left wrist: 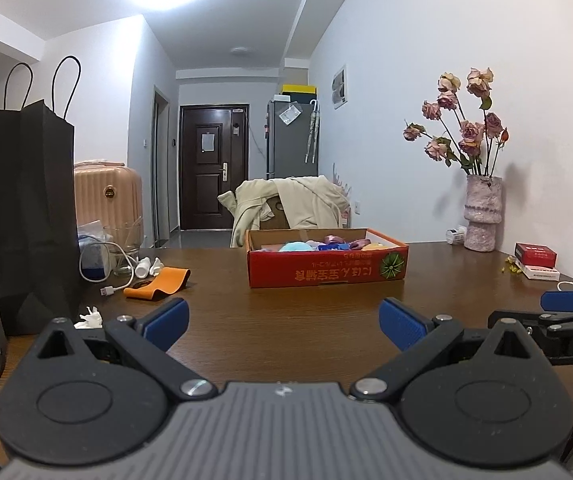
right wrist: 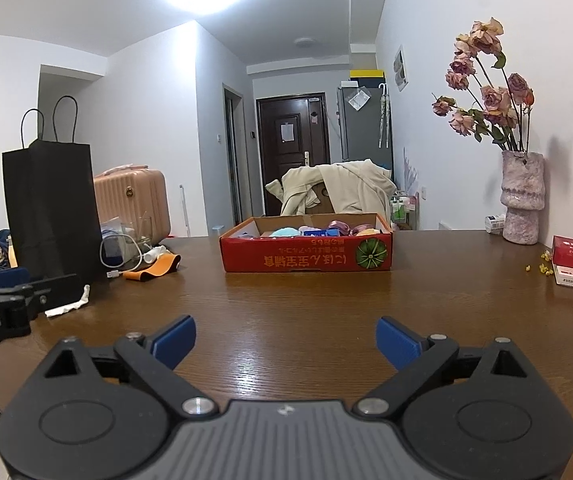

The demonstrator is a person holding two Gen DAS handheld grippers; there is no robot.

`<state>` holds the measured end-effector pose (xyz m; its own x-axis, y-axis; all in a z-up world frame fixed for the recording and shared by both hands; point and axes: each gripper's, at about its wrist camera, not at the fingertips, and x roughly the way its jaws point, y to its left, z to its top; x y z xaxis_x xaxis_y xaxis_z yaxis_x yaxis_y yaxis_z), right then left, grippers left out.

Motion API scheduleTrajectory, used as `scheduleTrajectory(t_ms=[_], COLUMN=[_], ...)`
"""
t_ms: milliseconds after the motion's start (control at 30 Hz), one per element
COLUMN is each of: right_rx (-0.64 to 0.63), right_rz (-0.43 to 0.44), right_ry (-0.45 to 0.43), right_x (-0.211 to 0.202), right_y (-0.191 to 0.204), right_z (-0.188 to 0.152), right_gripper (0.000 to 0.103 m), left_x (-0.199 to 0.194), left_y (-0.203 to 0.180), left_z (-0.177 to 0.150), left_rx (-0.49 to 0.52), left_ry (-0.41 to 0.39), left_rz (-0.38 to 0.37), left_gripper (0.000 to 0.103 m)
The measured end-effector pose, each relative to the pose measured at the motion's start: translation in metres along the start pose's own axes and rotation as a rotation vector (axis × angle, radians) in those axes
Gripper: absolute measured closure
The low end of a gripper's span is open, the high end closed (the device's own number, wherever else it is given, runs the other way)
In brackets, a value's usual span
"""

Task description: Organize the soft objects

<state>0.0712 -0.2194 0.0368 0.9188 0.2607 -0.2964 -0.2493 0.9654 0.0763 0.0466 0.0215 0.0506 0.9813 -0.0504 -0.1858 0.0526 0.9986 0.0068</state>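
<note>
Our left gripper (left wrist: 282,322) and right gripper (right wrist: 285,340) hover over the desk (right wrist: 306,312), jaws apart and holding nothing. Soft objects (right wrist: 286,232) sit half hidden inside the red box (right wrist: 306,260), well ahead. A black bag (left wrist: 30,216) stands left beside an orange band (left wrist: 158,282).

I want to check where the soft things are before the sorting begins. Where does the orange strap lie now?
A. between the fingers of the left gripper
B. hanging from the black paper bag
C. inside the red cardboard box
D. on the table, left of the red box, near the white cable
D: the orange strap lies flat on the table, left of the red box, beside the white cable; both grippers are open and empty.
</note>
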Motion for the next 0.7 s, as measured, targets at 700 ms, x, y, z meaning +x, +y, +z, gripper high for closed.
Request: scheduleTrajectory(t_ms=[700], right_rx=[-0.004], right_rz=[0.001], right_ry=[0.011], right_x=[0.0009], right_y=[0.0014], right_z=[-0.0018], right_gripper=[0.005], left_x=[0.0011], left_y=[-0.0009], left_z=[0.0005], left_rx=[-0.002], left_ry=[0.001], left_rz=[0.004], left_gripper=[0.0])
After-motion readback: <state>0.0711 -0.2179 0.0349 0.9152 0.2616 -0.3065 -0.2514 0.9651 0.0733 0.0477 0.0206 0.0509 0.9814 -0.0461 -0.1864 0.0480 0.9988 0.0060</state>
